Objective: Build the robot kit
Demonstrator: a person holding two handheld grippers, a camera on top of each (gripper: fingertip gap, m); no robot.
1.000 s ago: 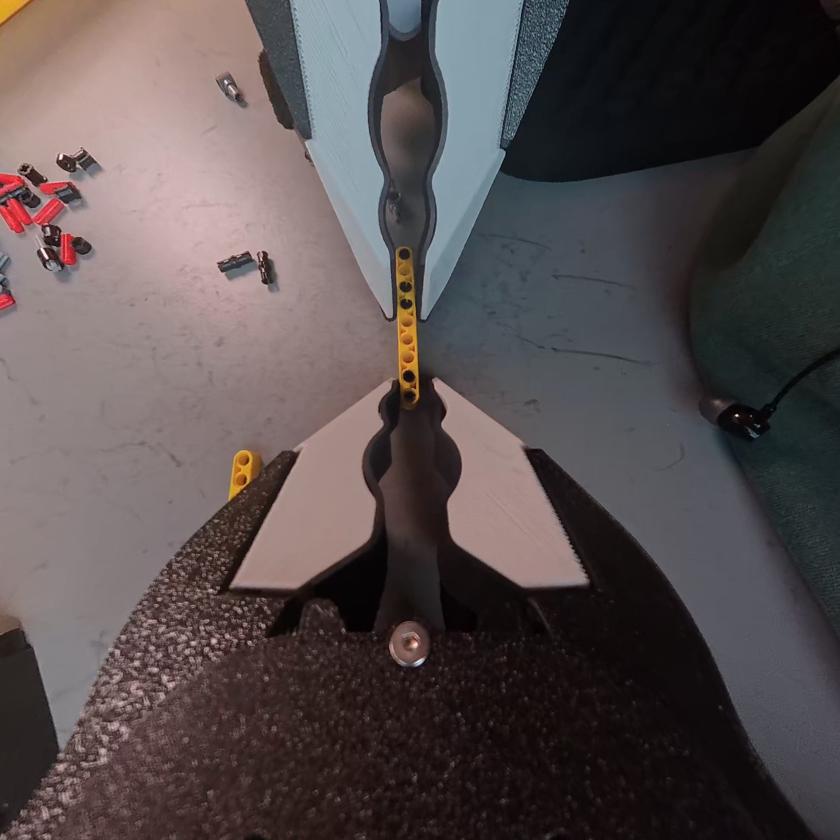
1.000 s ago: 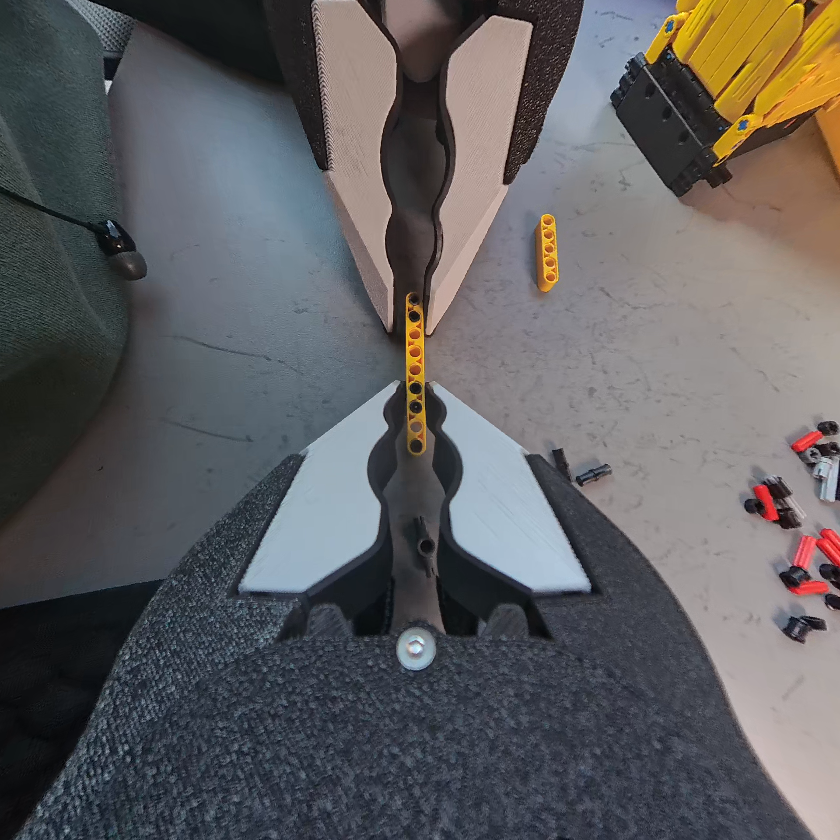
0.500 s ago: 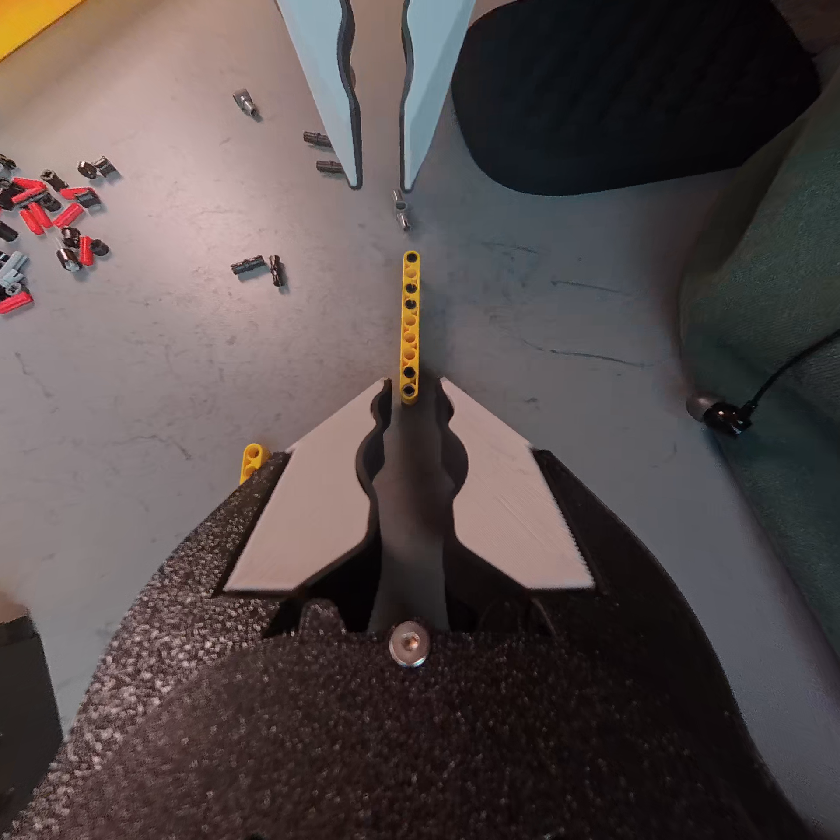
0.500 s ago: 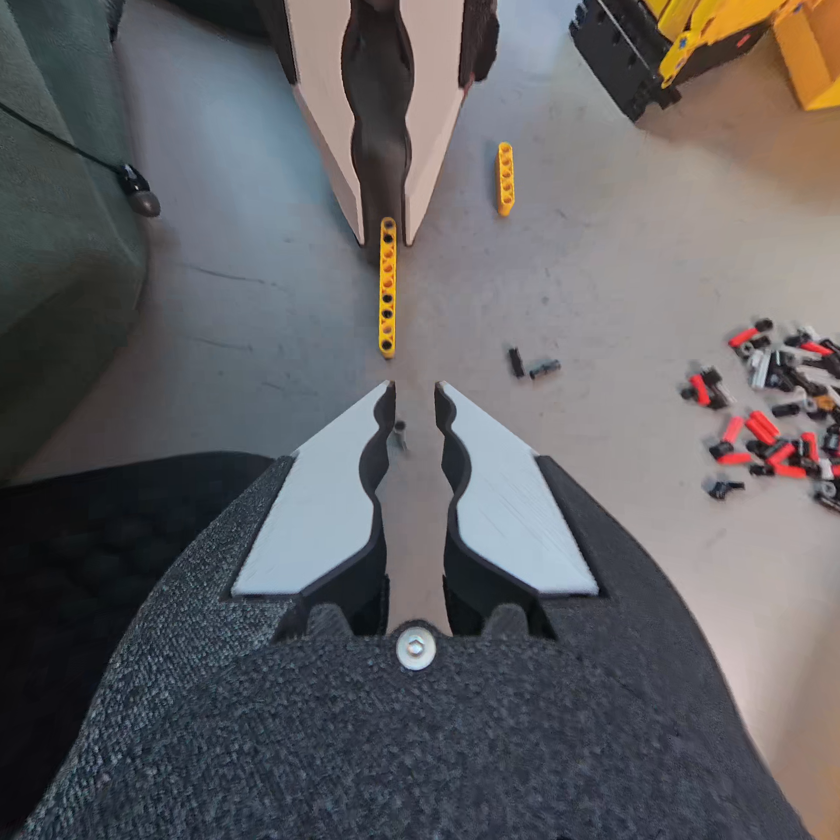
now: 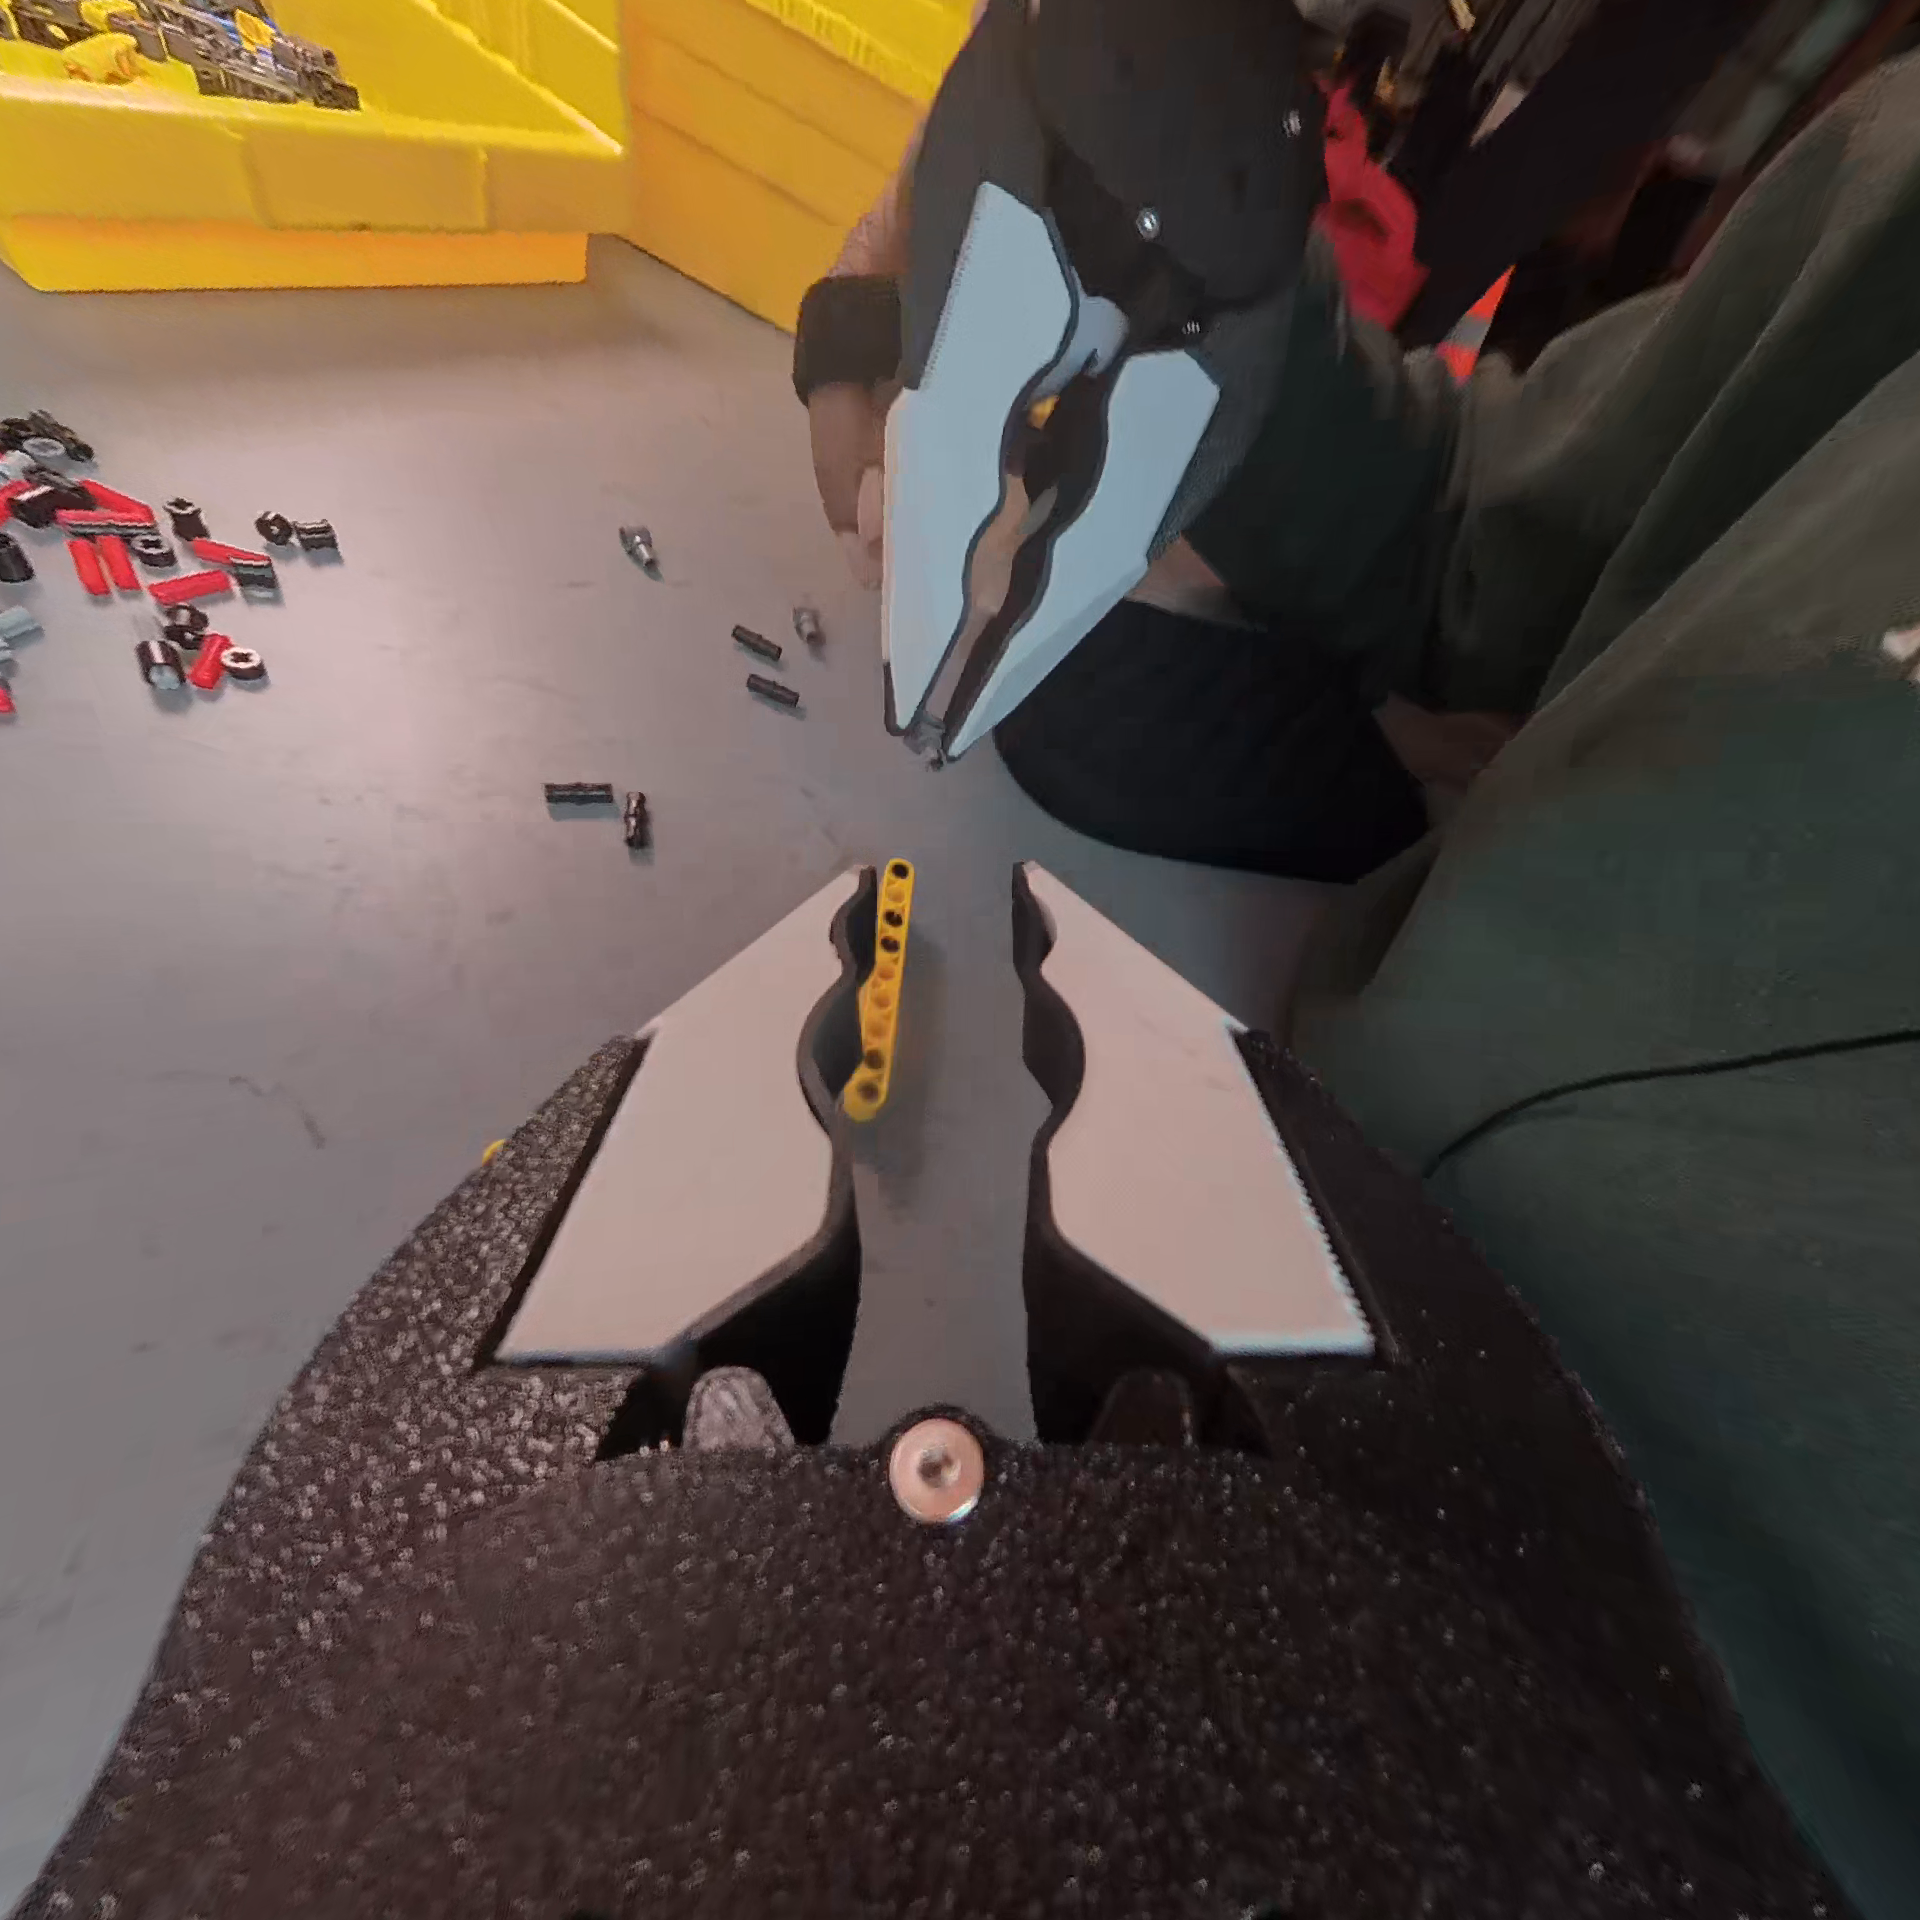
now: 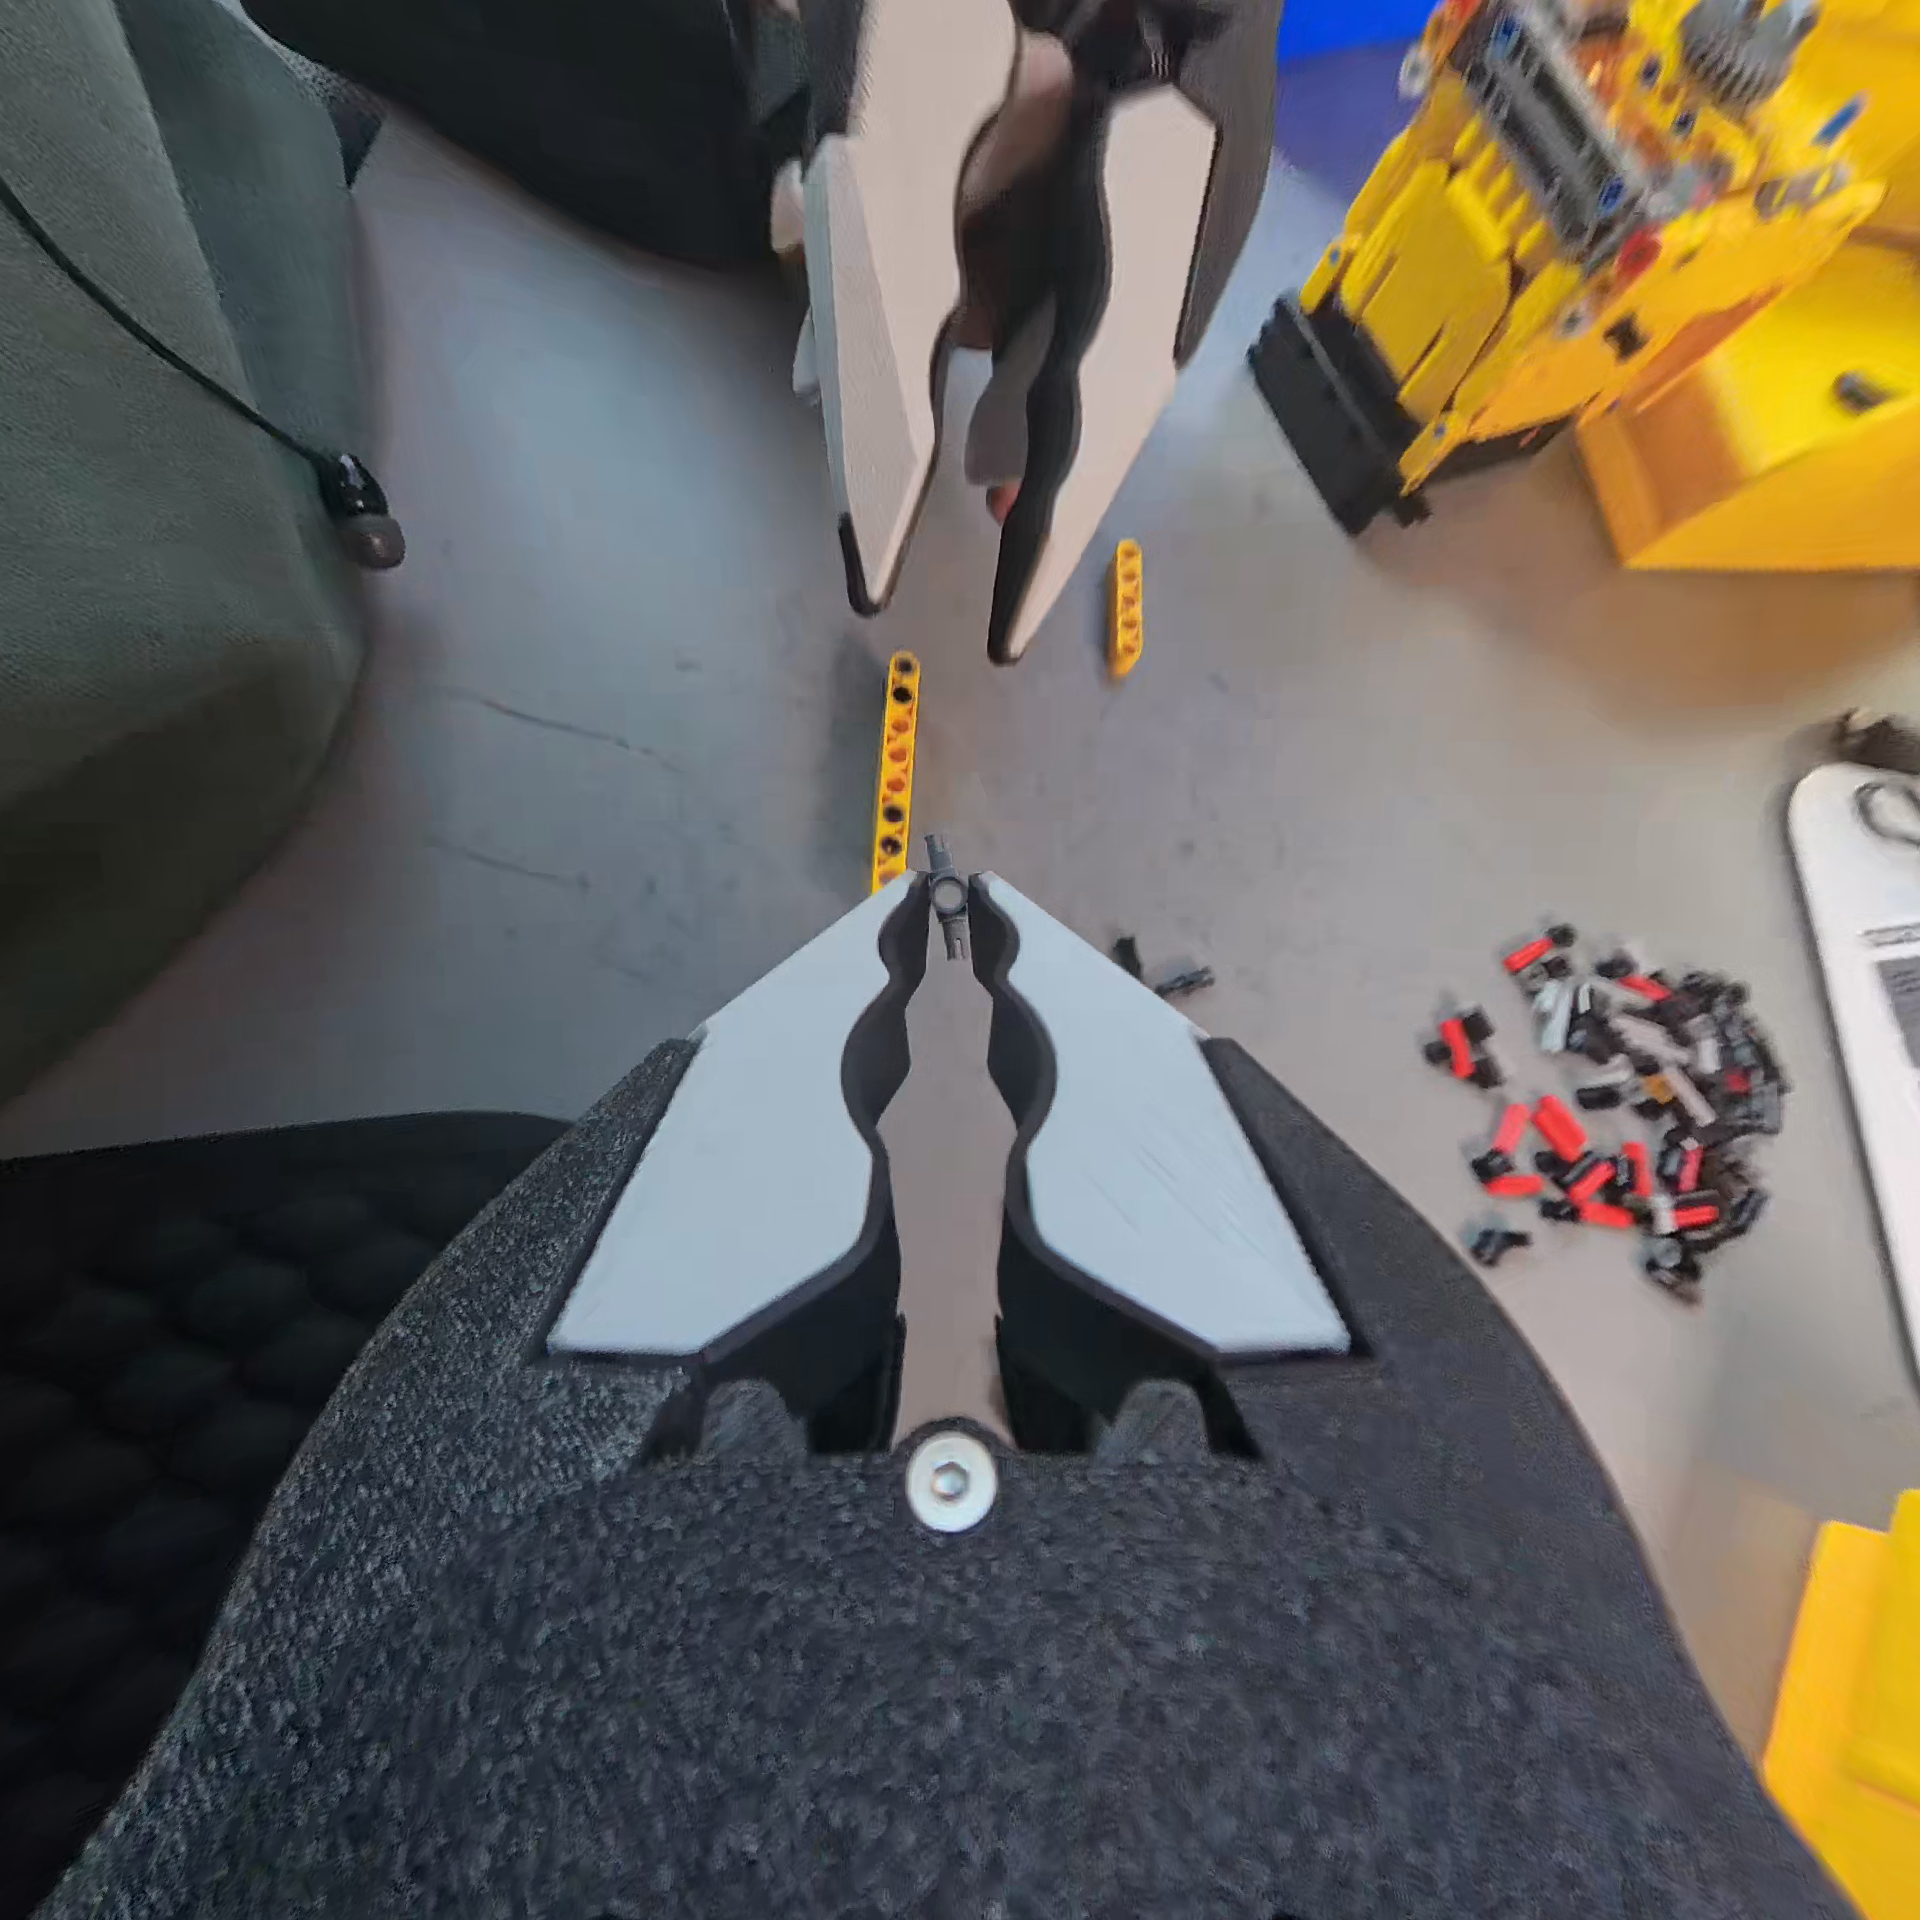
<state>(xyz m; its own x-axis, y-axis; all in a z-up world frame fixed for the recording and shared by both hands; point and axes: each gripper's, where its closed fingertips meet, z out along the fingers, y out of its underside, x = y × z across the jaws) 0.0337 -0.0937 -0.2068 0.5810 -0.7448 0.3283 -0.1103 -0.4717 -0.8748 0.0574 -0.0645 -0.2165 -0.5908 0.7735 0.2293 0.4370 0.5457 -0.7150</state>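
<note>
The left gripper (image 5: 935, 883) stands spread over the long yellow beam (image 5: 881, 987), which lies on the grey floor (image 5: 312, 987) against its left finger. At twelve o'clock, the right gripper (image 6: 945, 883) pinches what looks like a small dark pin (image 6: 948, 899).

The right claw (image 6: 948, 883) pinches a small dark grey pin (image 6: 947, 902) at its tips. The long yellow holed beam (image 5: 881, 989) lies flat between the parted fingers of the left claw (image 5: 938, 883), against one finger.

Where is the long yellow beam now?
The long yellow beam lies on the grey floor, between the open left gripper fingers, against the left one.
</note>
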